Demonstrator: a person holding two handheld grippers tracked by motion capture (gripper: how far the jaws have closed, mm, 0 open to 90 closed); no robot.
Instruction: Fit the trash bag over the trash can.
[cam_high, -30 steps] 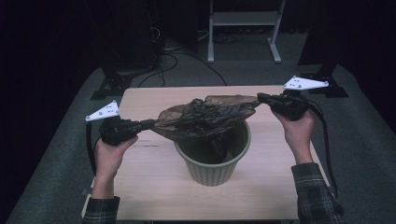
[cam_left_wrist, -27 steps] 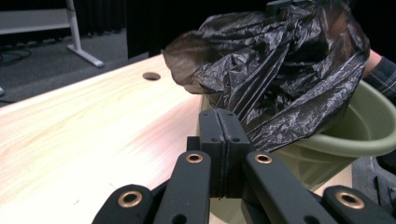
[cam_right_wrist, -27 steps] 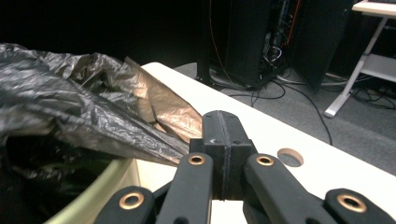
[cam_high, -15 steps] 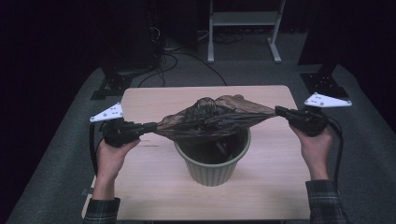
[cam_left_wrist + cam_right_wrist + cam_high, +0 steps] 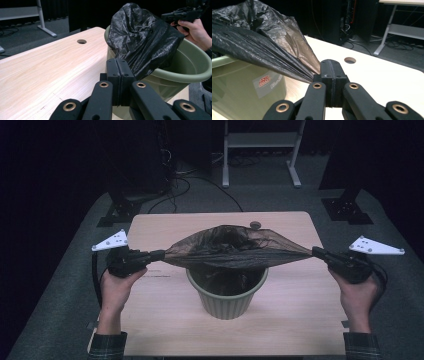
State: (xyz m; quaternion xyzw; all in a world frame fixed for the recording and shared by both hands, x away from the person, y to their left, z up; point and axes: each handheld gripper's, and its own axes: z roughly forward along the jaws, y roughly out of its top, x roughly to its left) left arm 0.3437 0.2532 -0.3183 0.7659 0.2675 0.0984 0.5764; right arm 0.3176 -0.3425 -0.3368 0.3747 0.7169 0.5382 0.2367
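Work in hand: a black bin bag (image 5: 235, 251) is being stretched open over a green bin (image 5: 227, 296), judged to be the lining of the bin.

Left gripper (image 5: 159, 254): its jaws are pressed together on the left edge of the bag, as seen in the left gripper view (image 5: 120, 75).

Right gripper (image 5: 317, 252): its jaws are closed on a gathered corner of the bag, the plastic fanning out from the tips (image 5: 331, 75).

Bag position: it is held taut between the two grippers, above the bin mouth; its lower part hangs inside the bin.

Long axis: the stretched bag runs left to right across the table (image 5: 150, 227), in line with both grippers.

Deciding relation: the bin rim (image 5: 190, 72) lies below and between the grippers, nearer the left one; the bag mouth is held above the rim, not yet folded over it.

Nearer hand: the left hand (image 5: 116, 287) is closer to the bin than the right hand (image 5: 357, 297).

Next move, as judged: the edges need to be lowered outside the rim on both sides.
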